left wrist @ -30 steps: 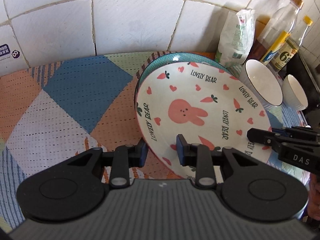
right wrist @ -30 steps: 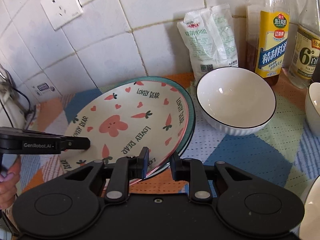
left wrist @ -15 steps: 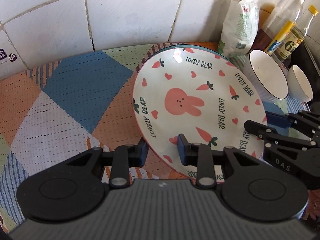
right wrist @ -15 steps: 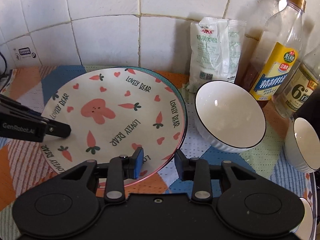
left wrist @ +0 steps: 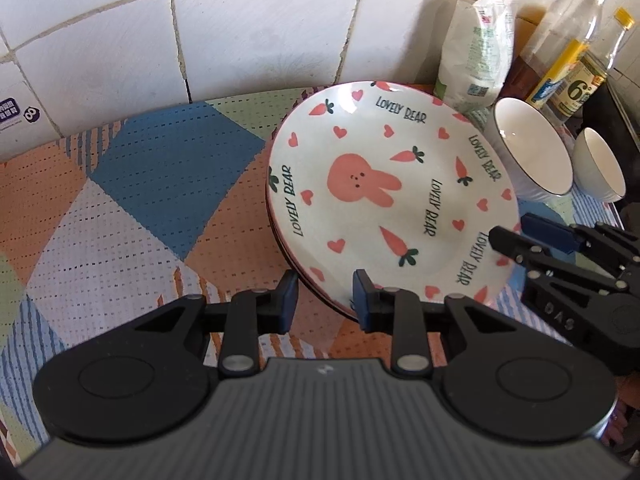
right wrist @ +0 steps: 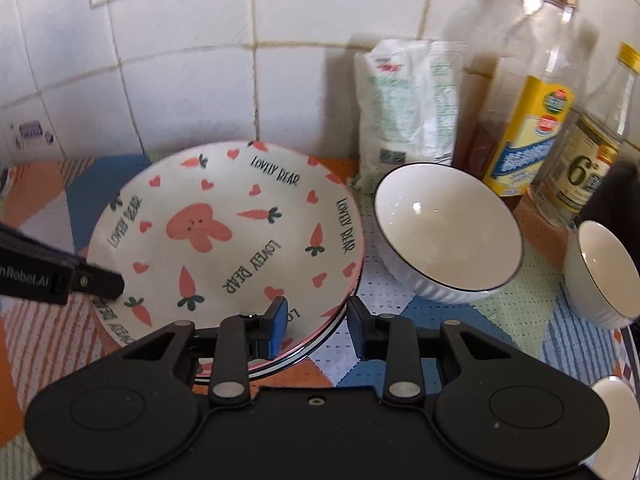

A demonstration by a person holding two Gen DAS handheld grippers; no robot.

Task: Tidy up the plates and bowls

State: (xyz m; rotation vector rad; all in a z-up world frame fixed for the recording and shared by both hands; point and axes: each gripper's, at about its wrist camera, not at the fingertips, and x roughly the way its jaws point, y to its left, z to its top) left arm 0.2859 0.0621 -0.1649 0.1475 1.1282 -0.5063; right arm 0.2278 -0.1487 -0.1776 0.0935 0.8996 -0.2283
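A white plate with a pink rabbit and carrots lies on top of a stack of plates whose rims show under its near edge. My left gripper straddles its near left rim, one pad inside the plate and the other against the outer edge, gripping it. From the right wrist, one of its fingers lies over that rim. My right gripper straddles the near right rim. Its left pad is over the plate; its right pad stands off the edge with mat showing between.
A large white bowl and a smaller one stand right of the plates. Behind them are a white bag and two bottles against the tiled wall. Another white dish edge shows at the bottom right. A patchwork mat covers the counter.
The rabbit plate, tilted above a teal plate a second ago, now lies flat on it and hides it. The right gripper's jaws have parted from the rim.
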